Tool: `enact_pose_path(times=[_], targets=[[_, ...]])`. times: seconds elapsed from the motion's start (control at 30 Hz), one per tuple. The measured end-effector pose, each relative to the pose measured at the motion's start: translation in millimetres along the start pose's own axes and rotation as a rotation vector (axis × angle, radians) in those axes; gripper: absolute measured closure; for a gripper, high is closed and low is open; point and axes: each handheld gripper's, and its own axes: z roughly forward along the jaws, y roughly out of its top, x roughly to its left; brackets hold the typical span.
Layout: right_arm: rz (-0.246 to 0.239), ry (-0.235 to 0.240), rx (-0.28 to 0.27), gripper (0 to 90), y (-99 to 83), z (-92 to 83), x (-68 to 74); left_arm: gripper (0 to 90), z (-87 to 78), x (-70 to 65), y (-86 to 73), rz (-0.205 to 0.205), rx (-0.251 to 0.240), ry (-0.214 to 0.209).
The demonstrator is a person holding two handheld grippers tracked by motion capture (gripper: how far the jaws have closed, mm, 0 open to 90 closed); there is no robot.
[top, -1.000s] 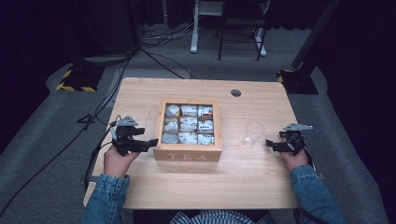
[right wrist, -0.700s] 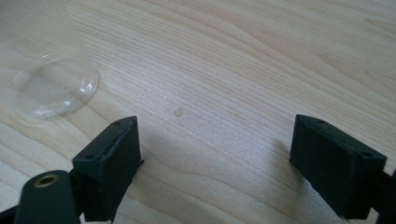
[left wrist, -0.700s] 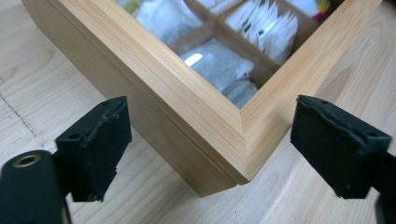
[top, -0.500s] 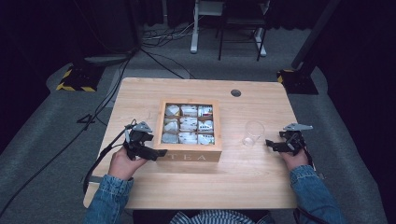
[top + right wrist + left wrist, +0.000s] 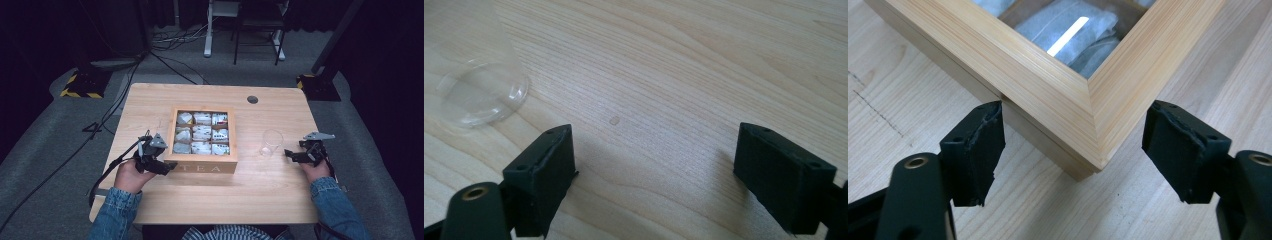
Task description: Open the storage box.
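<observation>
A light wooden table stands on a grey carpeted floor, with black cables running across the carpet beyond its far edge. Near the middle of the table sits a square wooden tea box, its front wall lettered TEA and its inside divided into nine compartments, each holding pale wrapped tea packets. To the right of the box, well apart from it, an empty clear plastic cup stands upright.

The person's forearms, in denim sleeves, come in from the bottom edge. The left gripper is at the near left corner of the box. In the left gripper view its jaws stand wide apart with that corner between them, one pad just beside the box's side wall and the other apart from the front wall; they grip nothing. Whether the nearer pad actually touches the wood is hard to tell.

The right gripper rests low over the table, just right of the cup. In the right gripper view its jaws are also spread wide over bare wood, empty, with the cup's base up at the left, clear of both pads. A small round cable hole sits near the table's far edge.
</observation>
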Motion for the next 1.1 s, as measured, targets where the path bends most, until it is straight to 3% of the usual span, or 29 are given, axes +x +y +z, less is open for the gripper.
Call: enact_pose_path(times=[0.1,0.27,0.47,0.53,0.57,0.73,1.1], targets=[[0.000,0.000,0.000,17.0,0.0,0.0,0.0,32.7,-3.7,0.8,-0.6,0.001,-0.008,-0.006],[0.001,0.000,-0.001,17.1,0.0,0.0,-0.1,36.1,-6.2,0.2,-0.5,0.008,-0.008,0.000],[0.003,0.000,-0.001,17.5,0.0,-0.1,-0.2,36.3,-10.7,1.2,1.3,-0.014,-0.027,-0.009],[0.003,0.000,-0.001,17.5,0.0,-0.1,-0.2,34.5,-12.5,1.1,2.3,-0.008,-0.027,0.002],[0.003,0.000,-0.001,17.5,0.0,-0.1,-0.2,34.0,-16.5,-2.8,4.7,0.014,-0.037,0.040],[0.003,-0.001,-0.001,17.5,0.0,-0.2,-0.1,32.0,-25.9,-9.7,10.1,0.025,-0.090,0.106],[0.001,-0.003,-0.001,17.6,-0.2,-0.2,0.2,29.0,-37.2,-7.3,18.1,0.008,-0.188,0.130]])
